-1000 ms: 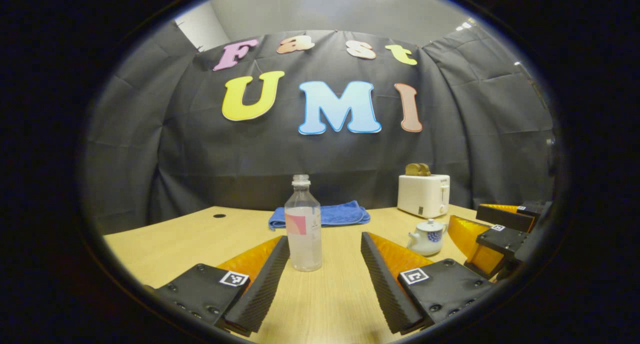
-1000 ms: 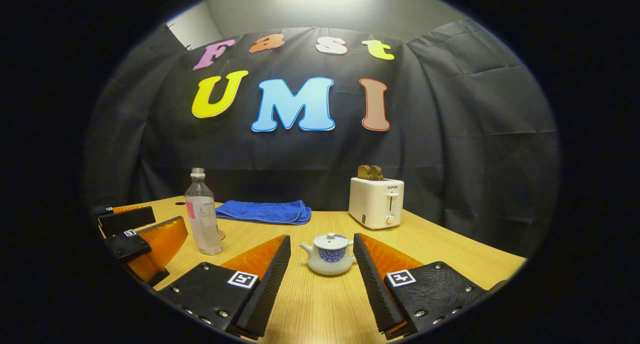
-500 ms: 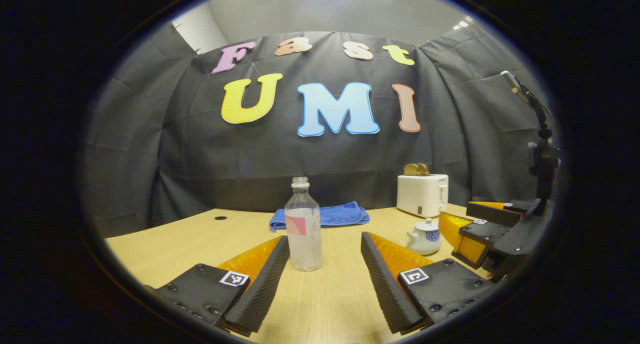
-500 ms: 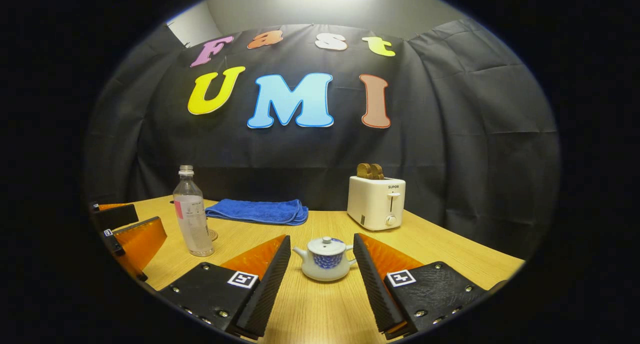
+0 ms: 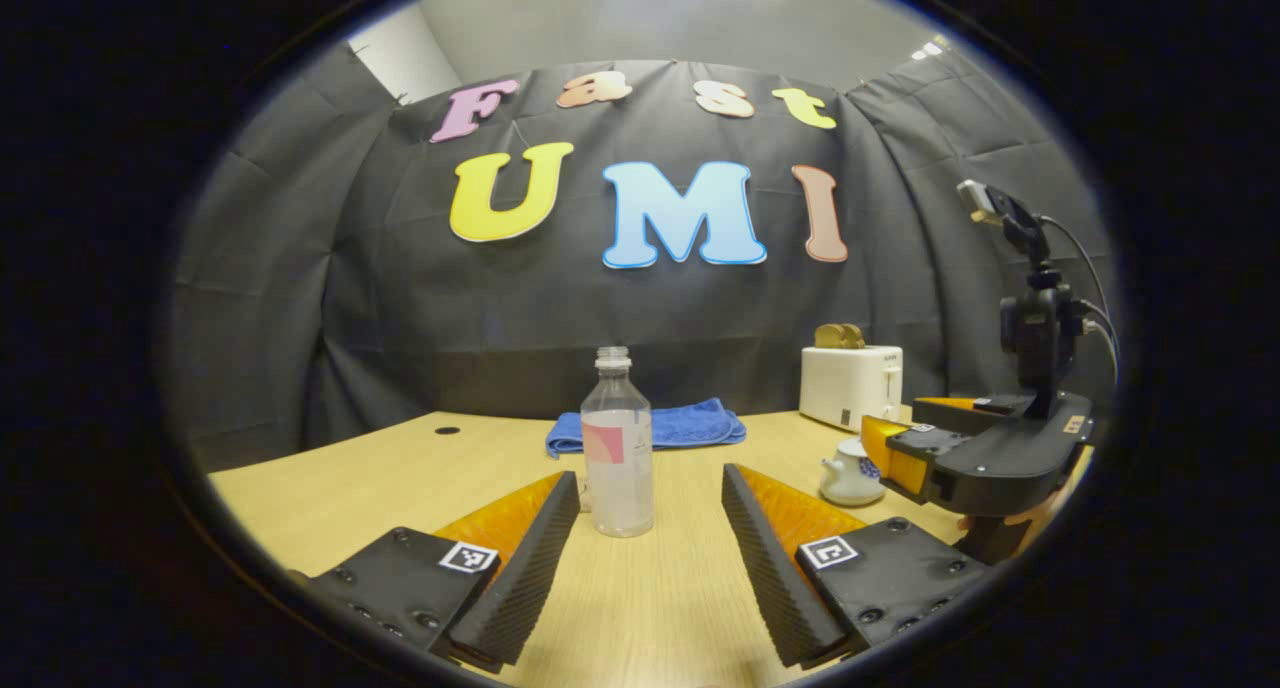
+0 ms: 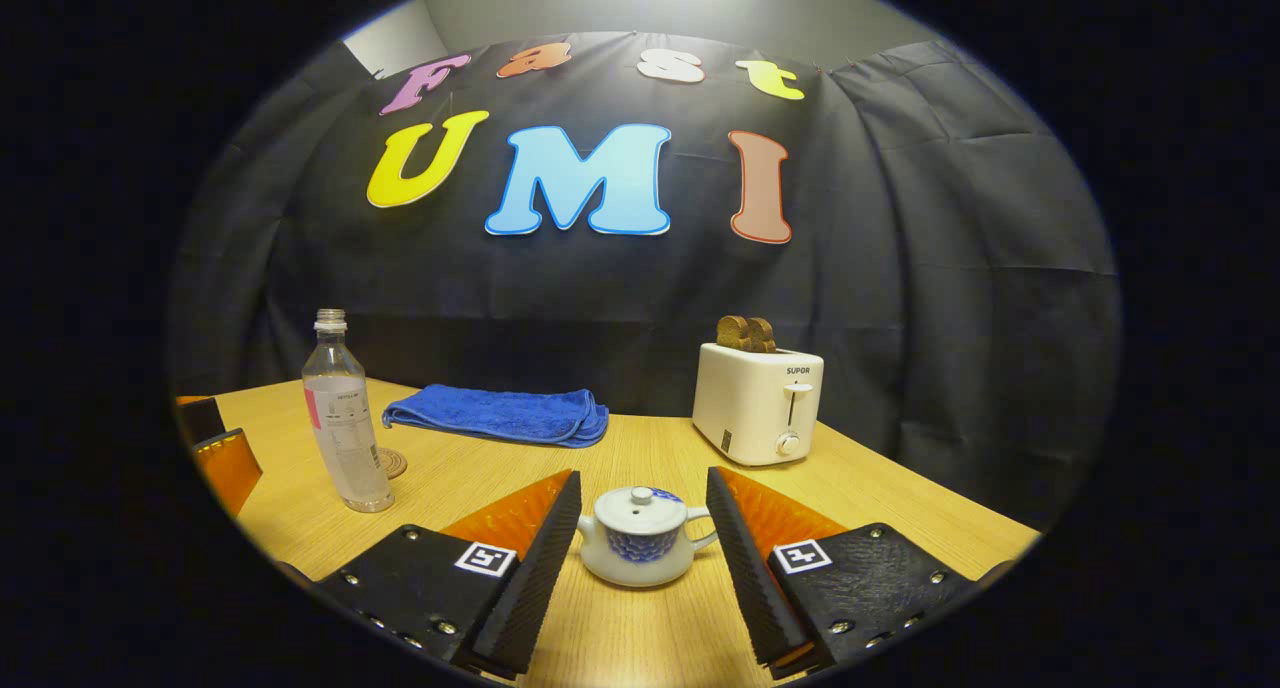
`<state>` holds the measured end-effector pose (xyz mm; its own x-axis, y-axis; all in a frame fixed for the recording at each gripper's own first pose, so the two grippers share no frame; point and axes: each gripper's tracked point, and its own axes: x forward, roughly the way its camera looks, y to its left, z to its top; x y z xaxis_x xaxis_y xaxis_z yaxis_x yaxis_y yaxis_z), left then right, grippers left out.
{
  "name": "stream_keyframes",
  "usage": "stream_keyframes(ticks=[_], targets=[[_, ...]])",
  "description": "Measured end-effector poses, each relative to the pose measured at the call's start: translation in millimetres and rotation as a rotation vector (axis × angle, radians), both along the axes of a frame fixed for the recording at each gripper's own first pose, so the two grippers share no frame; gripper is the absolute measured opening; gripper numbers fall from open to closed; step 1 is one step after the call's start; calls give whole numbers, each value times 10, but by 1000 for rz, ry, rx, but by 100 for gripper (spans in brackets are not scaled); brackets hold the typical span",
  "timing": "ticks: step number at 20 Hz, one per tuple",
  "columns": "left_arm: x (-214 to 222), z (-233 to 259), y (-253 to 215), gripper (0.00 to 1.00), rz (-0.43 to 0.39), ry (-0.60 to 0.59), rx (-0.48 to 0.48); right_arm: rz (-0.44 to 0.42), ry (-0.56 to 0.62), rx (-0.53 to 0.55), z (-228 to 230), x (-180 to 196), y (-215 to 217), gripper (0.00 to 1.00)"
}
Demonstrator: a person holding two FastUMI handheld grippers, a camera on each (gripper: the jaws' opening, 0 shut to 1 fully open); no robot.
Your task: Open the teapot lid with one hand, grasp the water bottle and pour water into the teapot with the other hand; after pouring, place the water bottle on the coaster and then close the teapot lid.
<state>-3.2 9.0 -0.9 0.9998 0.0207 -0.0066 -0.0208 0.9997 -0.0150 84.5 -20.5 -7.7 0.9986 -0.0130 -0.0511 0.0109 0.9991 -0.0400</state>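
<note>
The right gripper (image 6: 640, 568), jaws spread, is closing in around the teapot (image 6: 640, 550); the left gripper (image 5: 650, 558), also spread, is nearing the bottle (image 5: 618, 446).

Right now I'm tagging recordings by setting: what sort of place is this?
Probably a staged kitchen-style booth: a wooden table before a black cloth wall, set with a toaster, teapot and water bottle.

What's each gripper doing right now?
Left gripper: open, empty, facing the water bottle.
Right gripper: open, empty, fingers flanking the teapot.

Hand-held gripper (image 6: 632, 568), ribbed wedge fingers, screwed plates, square markers
</note>
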Motion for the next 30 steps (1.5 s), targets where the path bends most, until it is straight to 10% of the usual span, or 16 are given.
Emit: stream_keyframes(ticks=[12, 14, 18, 19, 30], targets=[[47, -19, 81, 100, 12, 11, 18, 8, 81, 18, -200, 390, -14, 77], [49, -16, 104, 100, 17, 8, 22, 14, 88, 34, -200, 392, -15, 55], [57, -19, 75, 100, 10, 13, 23, -3, 96, 10, -201, 400, -20, 48], [56, -20, 77, 100, 11, 12, 25, -3, 89, 9, -160, 353, -5, 12], [145, 45, 112, 100, 14, -20, 19, 8, 44, -22, -22, 358, -29, 3]])
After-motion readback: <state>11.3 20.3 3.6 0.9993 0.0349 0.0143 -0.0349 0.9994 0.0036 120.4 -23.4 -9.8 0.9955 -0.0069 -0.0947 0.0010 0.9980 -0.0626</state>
